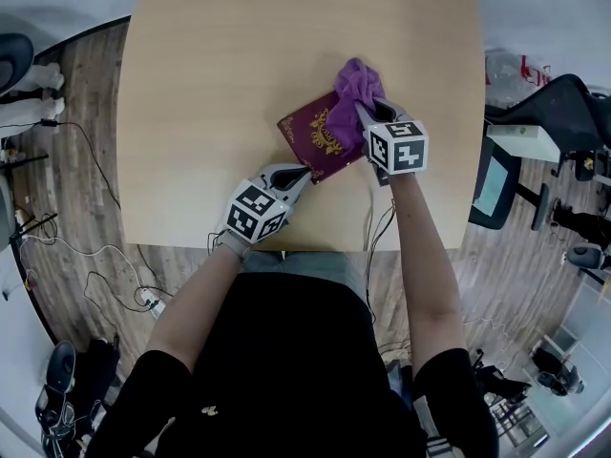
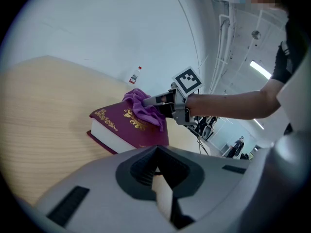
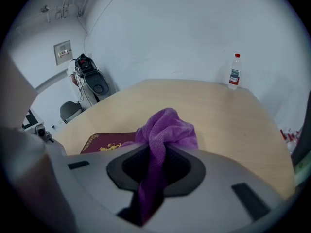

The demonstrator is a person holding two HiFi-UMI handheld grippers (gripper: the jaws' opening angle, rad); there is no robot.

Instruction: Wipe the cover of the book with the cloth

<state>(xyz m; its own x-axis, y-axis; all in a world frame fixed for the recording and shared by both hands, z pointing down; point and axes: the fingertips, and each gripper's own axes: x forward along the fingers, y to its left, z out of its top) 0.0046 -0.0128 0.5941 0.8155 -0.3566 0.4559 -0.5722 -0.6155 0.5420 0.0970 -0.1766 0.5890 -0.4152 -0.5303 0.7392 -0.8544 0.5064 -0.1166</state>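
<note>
A maroon book (image 1: pixel 313 139) with gold ornament lies flat near the table's front edge. It also shows in the left gripper view as the book (image 2: pixel 121 125). A purple cloth (image 1: pixel 355 82) is bunched on the book's far right corner, and my right gripper (image 1: pixel 368 113) is shut on it. In the right gripper view the cloth (image 3: pixel 167 127) hangs between the jaws of my right gripper (image 3: pixel 155 166), with the book (image 3: pixel 104 142) below left. My left gripper (image 1: pixel 302 173) looks shut, its tips at the book's near corner. In its own view my left gripper (image 2: pixel 156 154) hides that corner.
The wooden table (image 1: pixel 220 55) stretches away beyond the book. A small water bottle (image 3: pixel 234 72) stands at its far edge. An office chair (image 1: pixel 558 113) sits to the right, and cables (image 1: pixel 95 275) trail over the floor at left. The person's body stands at the table's front edge.
</note>
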